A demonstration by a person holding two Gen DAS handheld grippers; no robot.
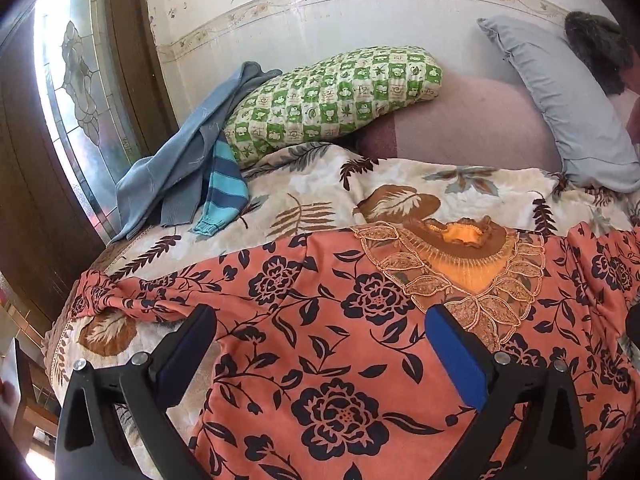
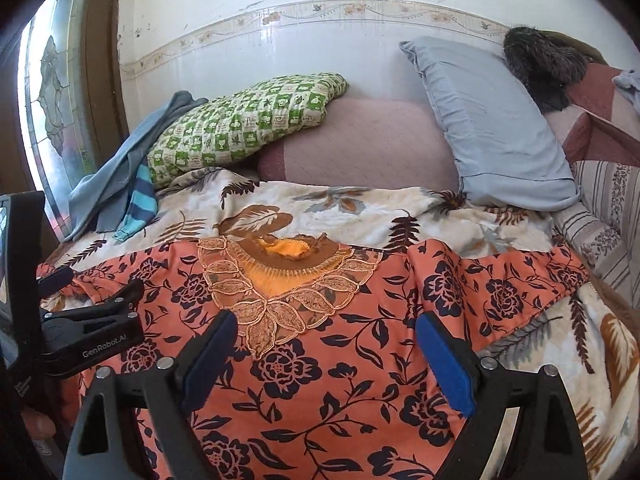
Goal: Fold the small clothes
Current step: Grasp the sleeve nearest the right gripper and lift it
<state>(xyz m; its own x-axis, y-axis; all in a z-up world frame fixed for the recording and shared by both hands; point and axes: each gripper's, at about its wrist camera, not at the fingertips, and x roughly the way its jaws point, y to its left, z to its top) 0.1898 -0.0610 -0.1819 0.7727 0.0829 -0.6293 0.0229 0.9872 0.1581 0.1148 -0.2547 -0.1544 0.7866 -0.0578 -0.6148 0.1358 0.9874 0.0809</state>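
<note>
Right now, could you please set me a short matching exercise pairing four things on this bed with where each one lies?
Things:
1. orange floral garment
2. green checked pillow
3. grey-blue pillow
4. striped blue sleeve

Places:
A. leaning on the wall at the right, beside a dark furry item
B. spread flat nearest the cameras, in front of both open claws
C. at the left, under the grey-blue cloth, near the window
D. propped on the pink cushion

Pairs: 1-B, 2-D, 3-A, 4-C

Two close wrist views over the floral garment (image 1: pixel 320 320), perhaps wallward.
</note>
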